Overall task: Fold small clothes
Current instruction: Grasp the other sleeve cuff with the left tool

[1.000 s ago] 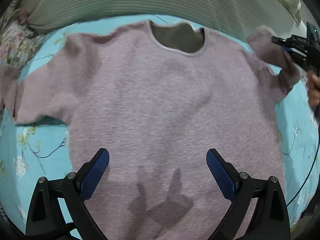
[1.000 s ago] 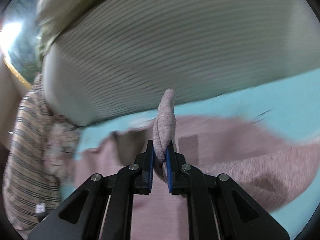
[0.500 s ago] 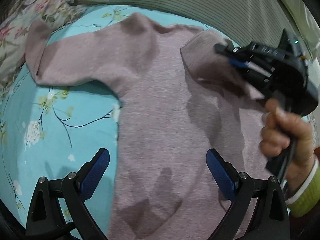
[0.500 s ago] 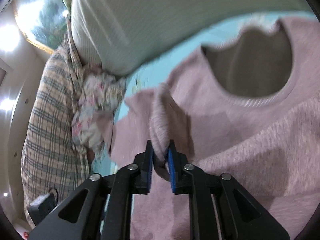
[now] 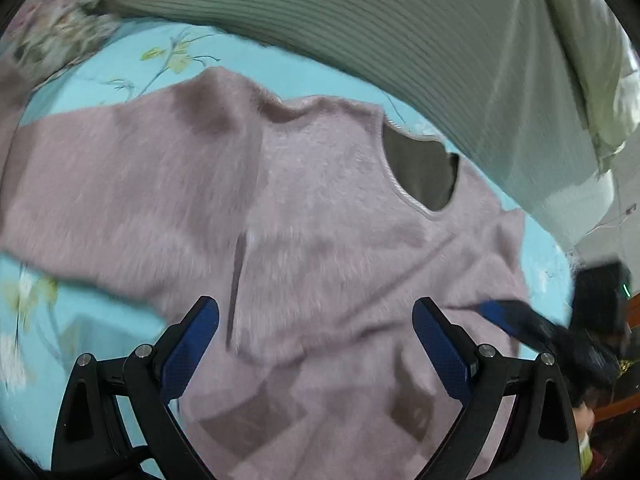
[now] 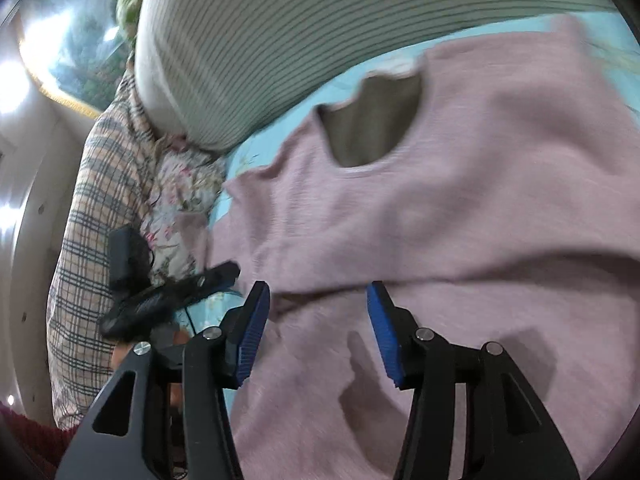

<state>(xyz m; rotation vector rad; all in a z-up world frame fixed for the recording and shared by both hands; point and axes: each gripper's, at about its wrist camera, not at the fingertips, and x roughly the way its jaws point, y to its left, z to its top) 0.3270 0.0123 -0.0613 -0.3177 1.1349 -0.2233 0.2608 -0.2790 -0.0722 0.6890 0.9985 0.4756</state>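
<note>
Both tongs now stand spread with nothing pinched between them. One second ago the right gripper (image 6: pixel 318 322) squeezed the cuff of one sleeve between its blue pads and carried it over the sweater (image 5: pixel 328 248); since then its jaws have just been opening, and the cloth has dropped out. That sleeve (image 6: pixel 460 240) now lies folded across the chest of the sweater, below the neck opening (image 6: pixel 372 120), with its edge making a ridge just in front of the right gripper's fingertips. The left gripper (image 5: pixel 316 320) is wide apart as before and hovers over the lower body of the sweater, touching no cloth as far as can be seen. Its view has shifted: half a second ago the right gripper stood high over the chest, now it shows only as a blurred dark shape low at the right edge (image 5: pixel 520 324). The other sleeve (image 5: pixel 100 184) is not folded and stretches out flat on the turquoise flowered sheet (image 5: pixel 80 360). The sweater lies front up on this sheet, its collar toward the striped pillow (image 5: pixel 400 40).
</note>
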